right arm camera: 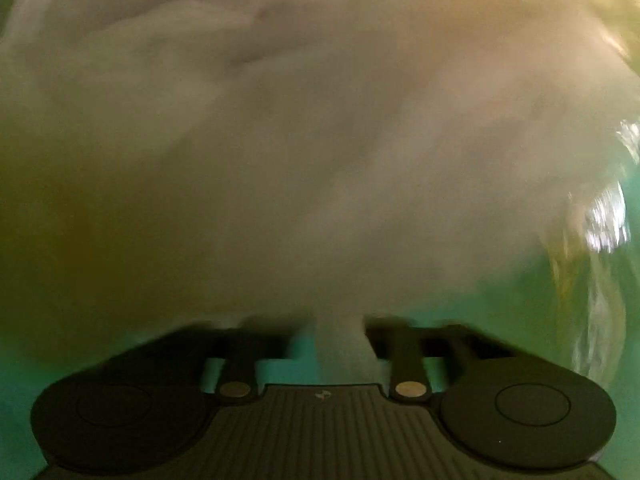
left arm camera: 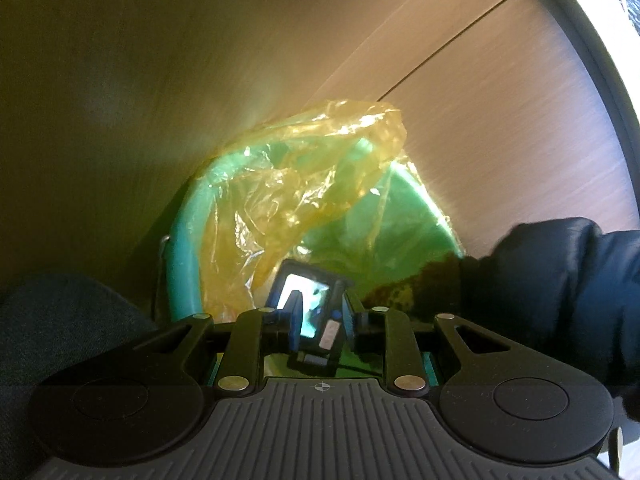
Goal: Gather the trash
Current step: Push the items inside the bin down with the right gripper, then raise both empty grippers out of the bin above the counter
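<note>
A pale, crumpled wad of tissue-like trash [right arm camera: 320, 140] fills nearly all of the right wrist view, heavily blurred, and a narrow tail of it runs down between the fingers of the right claw [right arm camera: 340, 344], which are drawn close together and appear to be pinching it. Around the wad, the yellow plastic liner [left arm camera: 304, 176] and the green wall of the bin [left arm camera: 400, 216] are seen, so the trash is judged to be inside the mouth of the bin but not yet released. In the left wrist view, the liner is seen bunched up and raised above the green rim, and the left claw [left arm camera: 320, 320] is held narrowly apart at the near edge of the bin, with a small dark device with a lit screen [left arm camera: 308, 300] showing between its fingers; whether liner film is also clamped there cannot be told. A dark padded sleeve [left arm camera: 560, 280] reaches in from the right toward the bin opening. Behind the bin a wood-grain panel [left arm camera: 500, 100] is seen. This piece is judged nearly delivered; letting go remains, and whether other trash is left cannot be seen from these views.
</note>
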